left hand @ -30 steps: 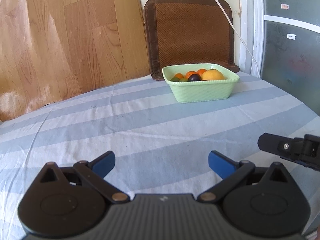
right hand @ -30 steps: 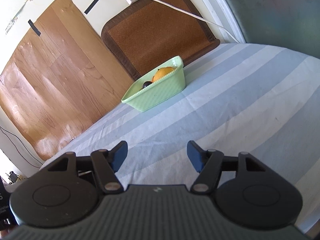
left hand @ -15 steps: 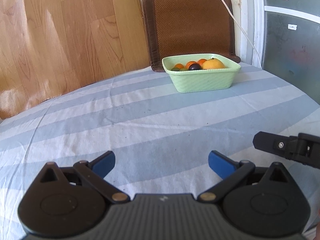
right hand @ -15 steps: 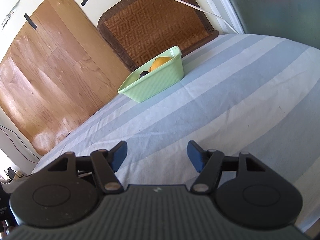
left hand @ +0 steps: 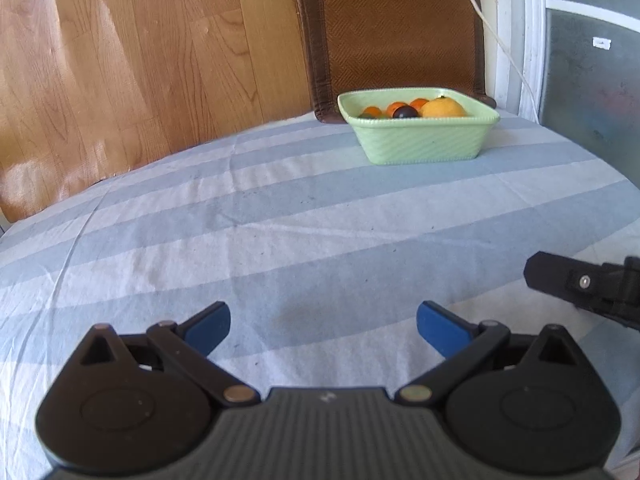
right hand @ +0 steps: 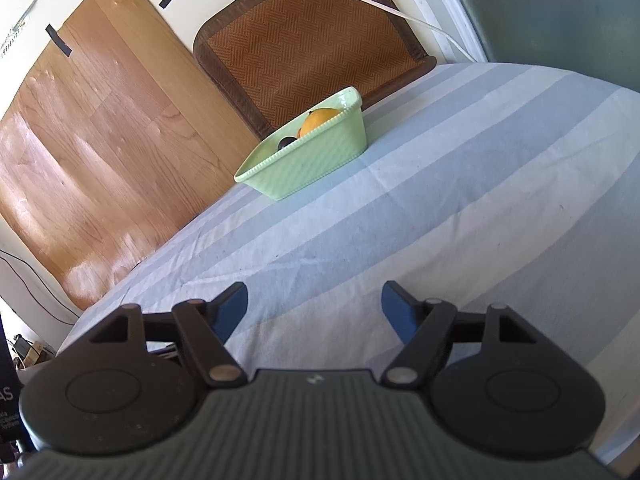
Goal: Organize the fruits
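Observation:
A pale green square bowl [left hand: 420,142] stands at the far side of the striped table. It holds a large orange [left hand: 443,109], a dark plum [left hand: 405,112] and small orange fruits [left hand: 373,111]. The bowl also shows in the right wrist view [right hand: 308,160] with the orange [right hand: 320,119] above its rim. My left gripper [left hand: 322,328] is open and empty, low over the near table. My right gripper [right hand: 314,308] is open and empty; part of it shows at the right edge of the left wrist view [left hand: 588,286].
A blue and white striped cloth [left hand: 300,216] covers the table. A brown woven mat [left hand: 392,28] leans on the wall behind the bowl. A wood-grain panel [left hand: 140,60] stands at the left. A white cable [right hand: 384,4] runs down the wall.
Both grippers have drawn back and tilted slightly; the bowl sits a little lower in the right wrist view and higher in the left one. Both stay open and empty.

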